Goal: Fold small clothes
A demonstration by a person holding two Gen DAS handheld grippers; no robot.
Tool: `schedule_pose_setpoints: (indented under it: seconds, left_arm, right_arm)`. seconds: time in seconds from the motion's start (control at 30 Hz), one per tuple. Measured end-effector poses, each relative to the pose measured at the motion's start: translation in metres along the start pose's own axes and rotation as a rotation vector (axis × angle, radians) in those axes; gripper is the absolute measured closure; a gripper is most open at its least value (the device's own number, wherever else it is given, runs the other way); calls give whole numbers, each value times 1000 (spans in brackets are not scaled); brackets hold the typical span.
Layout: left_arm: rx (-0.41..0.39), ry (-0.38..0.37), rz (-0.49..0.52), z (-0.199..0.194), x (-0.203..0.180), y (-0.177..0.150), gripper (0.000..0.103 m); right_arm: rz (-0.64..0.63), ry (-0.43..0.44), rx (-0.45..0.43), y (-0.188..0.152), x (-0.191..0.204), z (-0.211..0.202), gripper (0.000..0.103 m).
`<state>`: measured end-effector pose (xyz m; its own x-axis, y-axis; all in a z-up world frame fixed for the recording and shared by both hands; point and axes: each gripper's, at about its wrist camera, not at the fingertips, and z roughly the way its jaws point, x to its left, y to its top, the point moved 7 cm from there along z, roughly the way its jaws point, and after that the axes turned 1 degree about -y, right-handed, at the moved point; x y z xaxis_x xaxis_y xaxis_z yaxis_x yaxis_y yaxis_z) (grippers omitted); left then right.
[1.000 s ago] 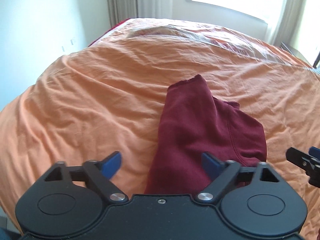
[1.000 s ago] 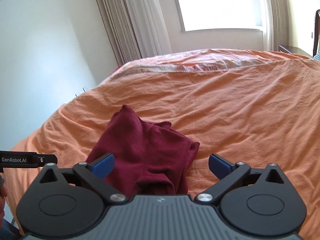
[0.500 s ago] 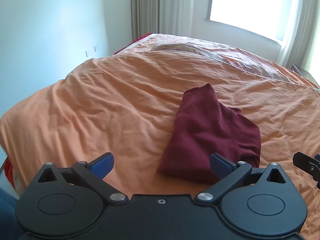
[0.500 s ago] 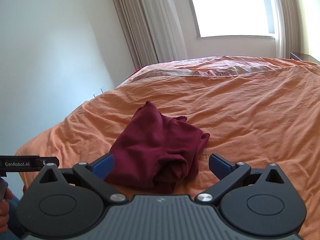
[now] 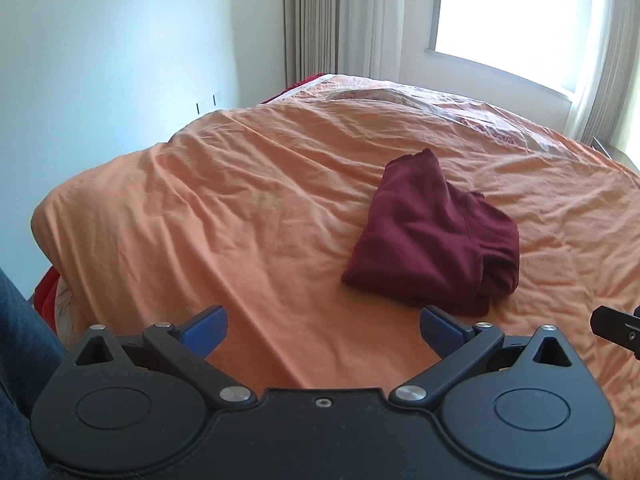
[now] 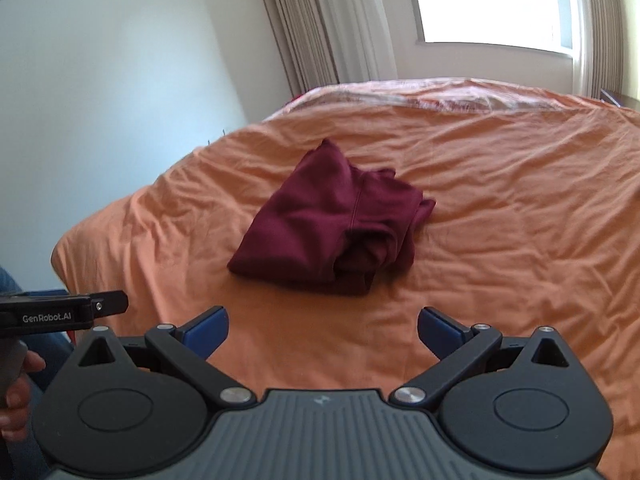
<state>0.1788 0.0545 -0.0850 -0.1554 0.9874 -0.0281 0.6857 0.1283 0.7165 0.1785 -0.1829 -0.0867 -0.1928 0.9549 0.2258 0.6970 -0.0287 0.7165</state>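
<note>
Nearest me, my left gripper [image 5: 322,326] has its blue-padded jaws spread wide with nothing between them, and my right gripper [image 6: 322,326] is the same: splayed, empty, hovering above the sheet. Just beyond both lies the dark maroon knit garment [image 6: 334,228], folded into a compact, slightly lumpy bundle on the wrinkled orange bedspread [image 6: 520,220], clear of either tool. I judge this piece essentially done; a loose edge on its near right side could use tucking. Further back, grey curtains [image 5: 316,20] flank a bright window [image 6: 492,0]. I see no other clothes waiting.
</note>
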Motion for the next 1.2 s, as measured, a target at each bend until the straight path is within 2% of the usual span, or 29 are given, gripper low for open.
schedule_pose_setpoints:
  seconds: [0.17,0.33,1.2]
  left_arm:
    - [18,12,67,-1,4,-23,1]
    - [38,15,70,0,7,-34,1]
    - [27,-7,75,-6,-4,-37,1]
  right_arm:
    - [-5,5,39,-17,4,-1,0]
    - [6,-4,44,-18,1,-2,0]
    - [6,-1,50,-21,-2,-5,0]
